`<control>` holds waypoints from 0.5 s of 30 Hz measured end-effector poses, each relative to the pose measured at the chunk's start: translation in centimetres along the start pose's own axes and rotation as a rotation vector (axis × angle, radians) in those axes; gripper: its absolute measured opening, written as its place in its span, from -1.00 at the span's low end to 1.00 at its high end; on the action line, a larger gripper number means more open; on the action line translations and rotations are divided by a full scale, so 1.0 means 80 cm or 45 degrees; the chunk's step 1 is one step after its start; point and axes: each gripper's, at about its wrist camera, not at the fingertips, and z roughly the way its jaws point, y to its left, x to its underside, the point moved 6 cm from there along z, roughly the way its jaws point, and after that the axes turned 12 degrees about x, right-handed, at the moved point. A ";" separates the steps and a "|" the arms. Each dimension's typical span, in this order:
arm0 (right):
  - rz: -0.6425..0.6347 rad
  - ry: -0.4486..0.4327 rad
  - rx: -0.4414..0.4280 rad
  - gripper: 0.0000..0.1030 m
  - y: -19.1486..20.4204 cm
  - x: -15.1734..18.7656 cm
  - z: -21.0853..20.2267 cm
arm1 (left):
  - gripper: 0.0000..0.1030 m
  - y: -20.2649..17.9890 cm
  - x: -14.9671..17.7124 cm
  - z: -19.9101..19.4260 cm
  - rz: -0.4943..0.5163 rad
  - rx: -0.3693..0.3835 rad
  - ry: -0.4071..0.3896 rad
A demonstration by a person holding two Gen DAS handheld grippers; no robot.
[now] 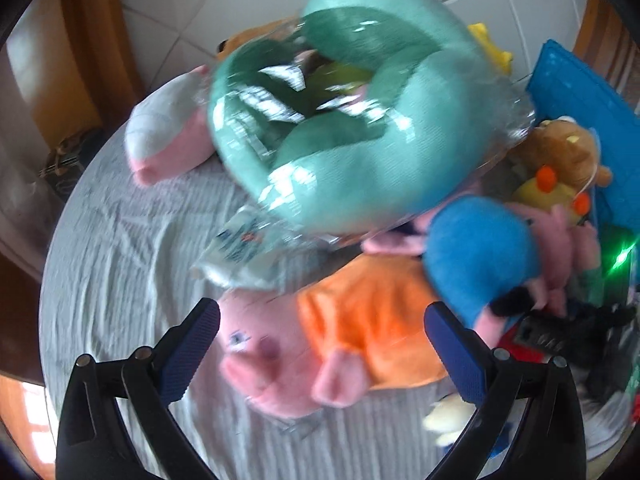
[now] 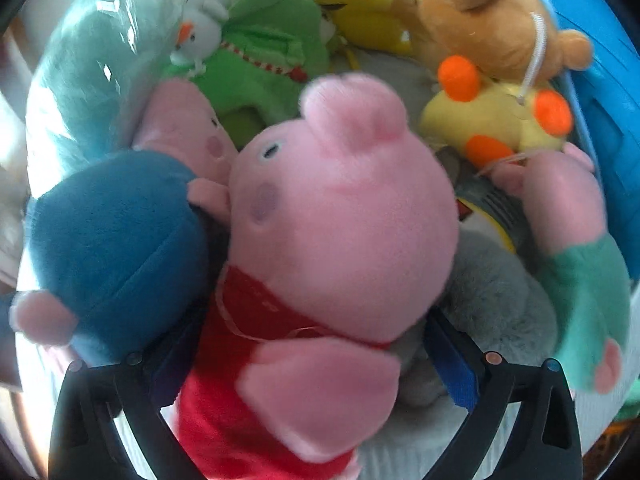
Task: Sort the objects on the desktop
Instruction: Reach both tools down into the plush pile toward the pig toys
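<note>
Grey-clothed table point(image 1: 120, 248), red-dressed pig plush point(image 2: 320, 240) between wide-open right fingers point(image 2: 456, 372); left fingers point(image 1: 192, 344) open over orange-dressed pig point(image 1: 320, 344).

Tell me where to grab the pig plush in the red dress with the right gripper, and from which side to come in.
Take the pig plush in the red dress by its torso, just under the big round head. The right gripper already straddles it from above with jaws wide, dress between the pads. The head looks too broad and rounded to pinch; the soft, narrower body should compress. Coming straight down probably avoids the blue-dressed pig beside it.
</note>
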 end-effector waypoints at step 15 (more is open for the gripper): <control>-0.152 -0.072 -0.126 0.29 -0.117 -0.011 -0.066 | 1.00 -0.142 -0.035 0.083 0.008 -0.093 0.109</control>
